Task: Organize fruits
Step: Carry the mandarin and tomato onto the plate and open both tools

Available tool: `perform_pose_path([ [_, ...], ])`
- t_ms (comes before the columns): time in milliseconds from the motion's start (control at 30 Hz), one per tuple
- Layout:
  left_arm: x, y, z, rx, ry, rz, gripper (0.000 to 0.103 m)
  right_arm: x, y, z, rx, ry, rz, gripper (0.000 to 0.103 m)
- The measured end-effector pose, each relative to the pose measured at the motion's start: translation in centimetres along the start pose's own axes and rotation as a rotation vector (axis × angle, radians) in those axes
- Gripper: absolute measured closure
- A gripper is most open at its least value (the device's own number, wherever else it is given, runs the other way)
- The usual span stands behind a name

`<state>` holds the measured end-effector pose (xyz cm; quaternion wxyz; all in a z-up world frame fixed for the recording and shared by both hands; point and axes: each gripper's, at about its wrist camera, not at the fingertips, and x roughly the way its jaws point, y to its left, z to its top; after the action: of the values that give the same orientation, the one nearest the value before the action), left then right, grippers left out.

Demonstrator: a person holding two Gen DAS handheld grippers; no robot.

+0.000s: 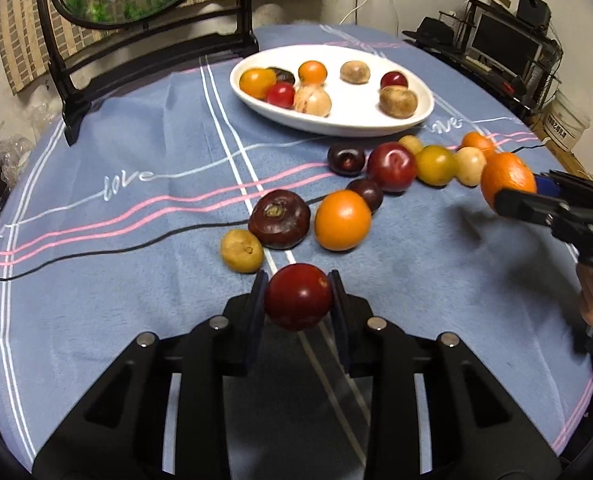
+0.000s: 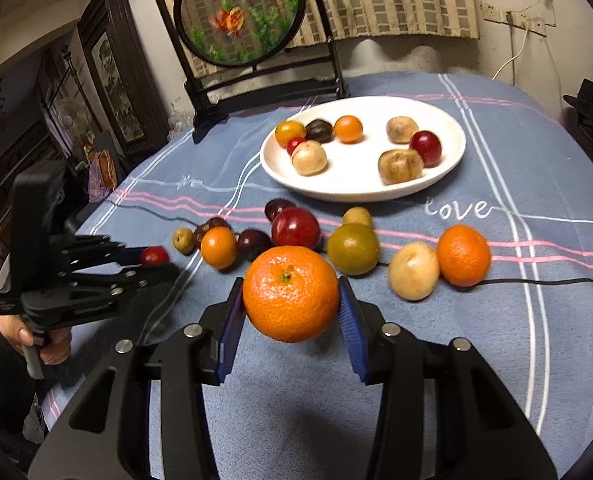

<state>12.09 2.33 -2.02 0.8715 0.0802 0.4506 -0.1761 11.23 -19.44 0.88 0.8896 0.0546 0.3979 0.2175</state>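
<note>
Above blue striped tablecloth [image 1: 116, 240]: left gripper [image 1: 298, 296] clenched on small red fruit [image 1: 299, 297], fruit lifted clear of cloth. Right gripper [image 2: 291, 296] clamped on large orange [image 2: 291, 293], blue pads [image 2: 352, 320] pressed against both sides, orange off surface. White oval plate [image 1: 376, 122] further back, holding eight small fruits: orange, red, tan, dark. Loose fruits [image 1: 342, 220] strung in row on cloth between plate and grippers. Round framed goldfish screen [image 2: 240, 16] stands beyond plate.

home: tablecloth [image 2: 496, 320], goldfish screen [image 2: 238, 16]
</note>
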Motion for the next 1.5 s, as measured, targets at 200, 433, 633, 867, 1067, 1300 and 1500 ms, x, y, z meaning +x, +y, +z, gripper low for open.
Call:
perform_pose_path([
  [200,-3.2,0.0,2.2,-0.009,-0.069,-0.021,0.072,-2.8,-0.8,1.1,0.027,-0.086,-0.032,0.058],
  [433,-3.2,-0.3,6.8,-0.008,-0.101,-0.013,0.072,-5.2,-3.0,3.5,0.000,-0.107,-0.121,0.058],
  [633,-0.1,-1.1,11.2,-0.031,-0.083,-0.035,0.072,-4.3,-4.2,6.8,-0.019,-0.119,-0.149,0.058],
  [867,5.7,-1.9,15.6,-0.059,-0.017,-0.029,0.072,1.7,-5.0,10.7,-0.036,-0.055,-0.164,0.058],
  [1067,9.9,-0.6,18.5,-0.113,0.024,-0.012,0.072,7.2,-6.4,12.6,-0.041,0.031,-0.184,0.058],
  [1300,12.5,0.1,19.6,-0.134,0.053,0.007,0.072,10.9,-7.0,13.7,-0.070,0.079,-0.198,0.058],
  [1500,12.1,-0.3,20.1,-0.154,-0.001,0.062,0.024,12.1,-7.0,14.1,-0.081,0.064,-0.241,0.040],
])
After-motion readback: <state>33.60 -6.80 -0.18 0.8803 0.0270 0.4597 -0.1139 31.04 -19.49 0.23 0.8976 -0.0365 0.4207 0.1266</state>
